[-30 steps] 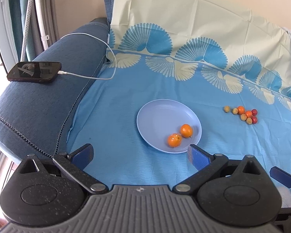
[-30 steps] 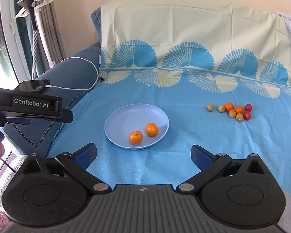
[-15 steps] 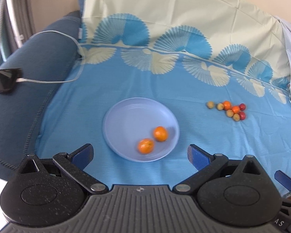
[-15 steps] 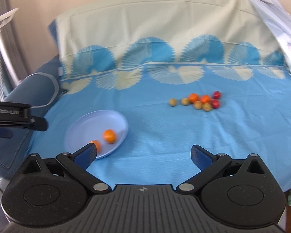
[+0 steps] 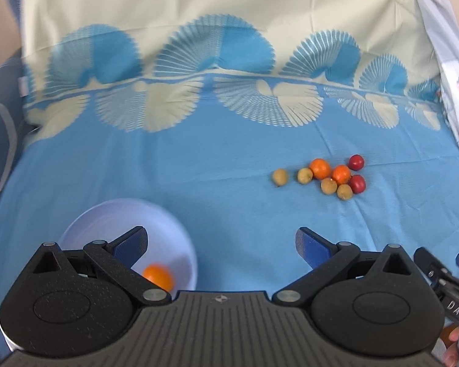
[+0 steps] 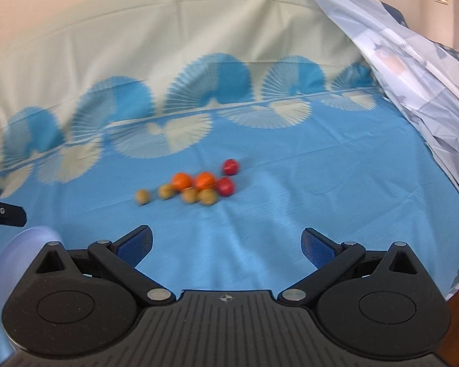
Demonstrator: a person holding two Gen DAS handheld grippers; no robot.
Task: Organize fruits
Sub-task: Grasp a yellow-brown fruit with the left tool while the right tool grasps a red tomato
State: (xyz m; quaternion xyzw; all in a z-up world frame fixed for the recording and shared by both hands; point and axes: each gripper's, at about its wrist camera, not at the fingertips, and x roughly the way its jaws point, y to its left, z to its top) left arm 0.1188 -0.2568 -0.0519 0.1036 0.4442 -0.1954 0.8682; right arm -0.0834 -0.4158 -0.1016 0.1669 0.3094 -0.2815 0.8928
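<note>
Blue fan-print sheet point(image 5: 199, 165) covers the whole surface w/ nothing else on it but the pale plate point(image 5: 168, 223), which sits right under the left claw point(image 5: 220, 244) and shows one orange point(image 5: 158, 276) on it, others possibly hidden behind the claw. Approx. eight fruits remain loose in a small cluster point(image 6: 195, 185) ahead of the right claw point(image 6: 226, 244), slightly left of its centre line: two oranges, two red, four greenish-brown. Both claws have fingers spread apart and empty, so I'd judge sorting barely started, most still to do.
</note>
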